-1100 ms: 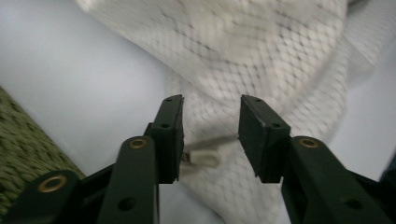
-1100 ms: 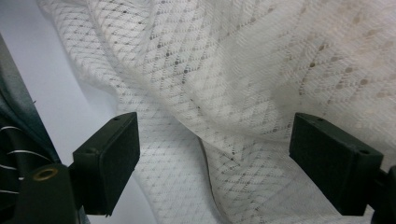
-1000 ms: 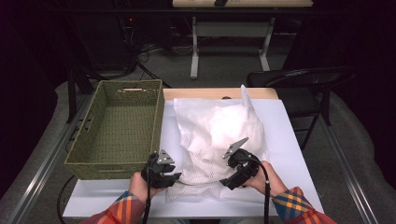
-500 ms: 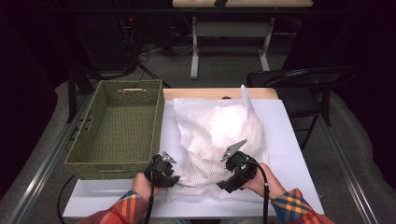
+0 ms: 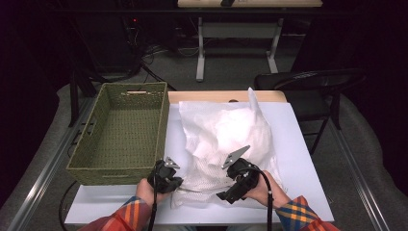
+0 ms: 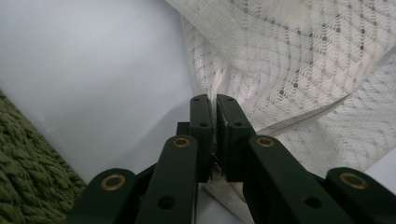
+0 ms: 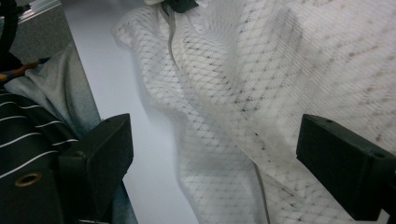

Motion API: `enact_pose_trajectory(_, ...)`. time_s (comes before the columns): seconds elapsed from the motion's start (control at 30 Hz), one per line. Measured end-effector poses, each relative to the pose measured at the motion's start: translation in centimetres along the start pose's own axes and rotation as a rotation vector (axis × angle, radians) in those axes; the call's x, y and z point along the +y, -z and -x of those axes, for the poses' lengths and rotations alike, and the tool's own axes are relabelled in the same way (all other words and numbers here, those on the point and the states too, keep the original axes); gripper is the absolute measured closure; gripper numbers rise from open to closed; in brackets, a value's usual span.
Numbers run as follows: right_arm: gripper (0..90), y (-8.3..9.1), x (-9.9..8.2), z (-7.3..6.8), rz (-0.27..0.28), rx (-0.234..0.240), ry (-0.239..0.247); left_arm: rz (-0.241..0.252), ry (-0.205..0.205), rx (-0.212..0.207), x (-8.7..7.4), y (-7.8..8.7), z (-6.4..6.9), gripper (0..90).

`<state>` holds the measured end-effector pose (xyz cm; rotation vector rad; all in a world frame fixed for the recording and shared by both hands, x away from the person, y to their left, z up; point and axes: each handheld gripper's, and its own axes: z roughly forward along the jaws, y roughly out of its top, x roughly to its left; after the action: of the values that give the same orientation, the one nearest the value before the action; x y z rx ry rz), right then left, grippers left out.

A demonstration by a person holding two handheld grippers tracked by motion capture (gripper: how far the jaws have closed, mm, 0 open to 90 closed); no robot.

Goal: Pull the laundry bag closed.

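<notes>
the left gripper (image 5: 179,185) sits at the near edge of the white surface (image 5: 298,159), just beside the near right corner of the green woven basket (image 5: 120,134). in the left gripper view its jaws have just been closing and now stand pressed together with barely a slit between them, and a seamed edge of the white mesh laundry bag (image 6: 299,60) runs down between them, so the left gripper (image 6: 217,105) has the bag's hem pinched. a strip of that hem shows below the pads, near the bottom of the view.

the right gripper (image 5: 226,195) lies near the near right part of the bag, tilted, its grey three-cornered plate turned up. in the right gripper view its jaws have just been opening further and stand wide apart; the right gripper (image 7: 212,158) has mesh lying between the jaws, but neither pad presses on it and it holds nothing.

the mesh laundry bag (image 5: 226,139) lies crumpled on the middle of the surface, to the right of the basket and touching or almost touching its side. its long axis runs from the near edge toward the far edge, with a peak of fabric sticking up at the far right corner. the near end is bunched between the two grippers. the basket stands long side along the bag.
</notes>
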<state>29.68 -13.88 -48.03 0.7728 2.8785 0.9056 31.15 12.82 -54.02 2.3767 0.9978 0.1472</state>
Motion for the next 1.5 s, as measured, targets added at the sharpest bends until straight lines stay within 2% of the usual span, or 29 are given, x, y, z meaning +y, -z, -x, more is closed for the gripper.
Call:
enact_pose_trajectory(0.1, 7.9, -0.2, 0.2, -0.4, 0.011, 0.025, -0.015, 0.028, 0.005, -0.028, 0.0, 0.6, 0.1, 85.9)
enact_pose_trajectory(0.23, 5.9, -0.7, 0.7, -1.0, 0.018, 0.055, -0.011, 0.087, 0.033, -0.064, 0.1, 1.6, 0.3, 85.8)
enact_pose_trajectory(0.43, 5.3, -1.7, 2.1, -2.7, 0.044, 0.113, -0.015, 0.113, 0.045, -0.101, 0.2, 2.2, 0.3, 85.8)
enact_pose_trajectory(0.57, 2.9, -2.8, 2.9, -3.5, 0.030, 0.142, -0.033, 0.122, 0.050, -0.111, 0.3, 2.3, 0.5, 85.8)
enact_pose_trajectory(0.7, 16.5, -4.2, 3.7, -4.4, 0.032, 0.126, -0.062, 0.127, 0.054, -0.121, 0.4, 2.3, 0.6, 85.8)
enact_pose_trajectory(0.73, 23.6, -4.6, 3.9, -4.6, 0.035, 0.121, -0.081, 0.128, 0.052, -0.122, 0.4, 2.3, 0.7, 85.8)
enact_pose_trajectory(0.87, 44.0, -6.2, 4.8, -5.0, 0.054, 0.154, -0.124, 0.135, 0.060, -0.132, 0.4, 2.4, 0.6, 85.8)
enact_pose_trajectory(1.1, 59.1, -8.7, 5.1, -5.0, 0.054, 0.162, -0.201, 0.144, 0.072, -0.142, 0.4, 2.5, 0.5, 85.7)
enact_pose_trajectory(1.27, 65.0, -8.9, 5.1, -5.0, 0.077, 0.144, -0.240, 0.151, 0.077, -0.144, 0.4, 2.6, 0.6, 85.7)
enact_pose_trajectory(1.5, 75.0, -8.9, 5.2, -4.7, 0.105, 0.126, -0.265, 0.154, 0.071, -0.144, 0.4, 2.7, 0.8, 85.7)
